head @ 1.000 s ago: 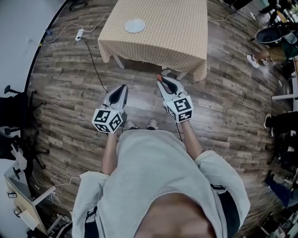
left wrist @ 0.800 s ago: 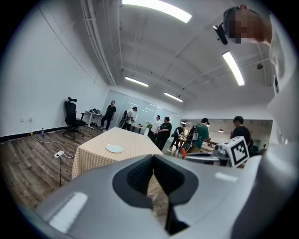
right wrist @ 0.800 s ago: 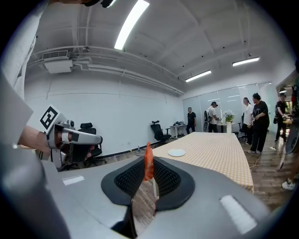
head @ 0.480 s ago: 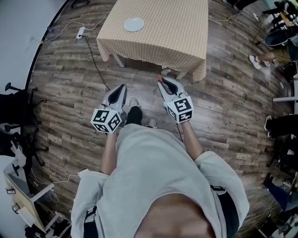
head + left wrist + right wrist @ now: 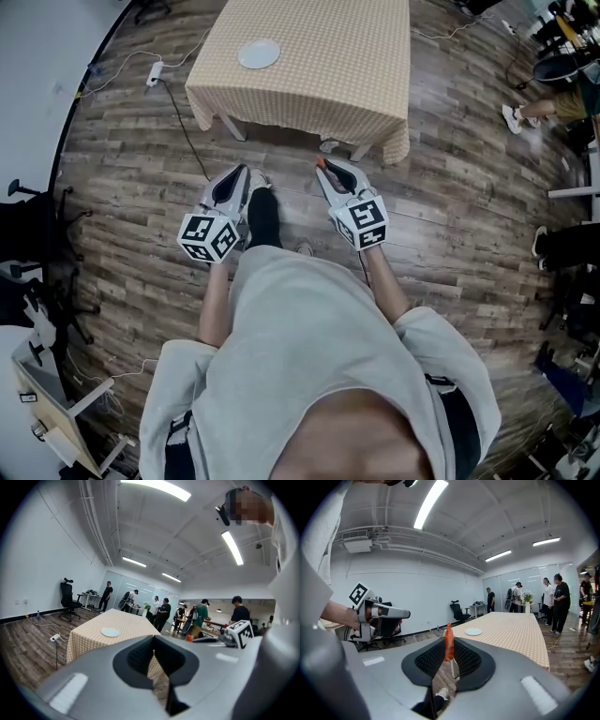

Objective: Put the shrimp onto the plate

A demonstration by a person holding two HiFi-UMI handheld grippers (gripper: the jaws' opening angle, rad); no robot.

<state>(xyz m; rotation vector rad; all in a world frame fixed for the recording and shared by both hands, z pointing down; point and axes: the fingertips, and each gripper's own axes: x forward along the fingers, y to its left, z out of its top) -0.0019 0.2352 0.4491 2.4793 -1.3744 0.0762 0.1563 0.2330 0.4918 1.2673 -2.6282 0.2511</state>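
My right tool had the shrimp pinched upright at its tips. My left tool looked shut and empty, I think. The plate sat upper left on the desk, well ahead. Best to carry level, keep a firm grip and release low over it.

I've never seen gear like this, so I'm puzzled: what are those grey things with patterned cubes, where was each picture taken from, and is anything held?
No robot here: a person holds a hand-held gripper in each hand. The head view looks down from a camera on the person's head; the two gripper views come from cameras riding on each one. Ahead stands a table with a plate on it. The right hand-held gripper pinches an orange shrimp; the left hand-held gripper is shut and empty.
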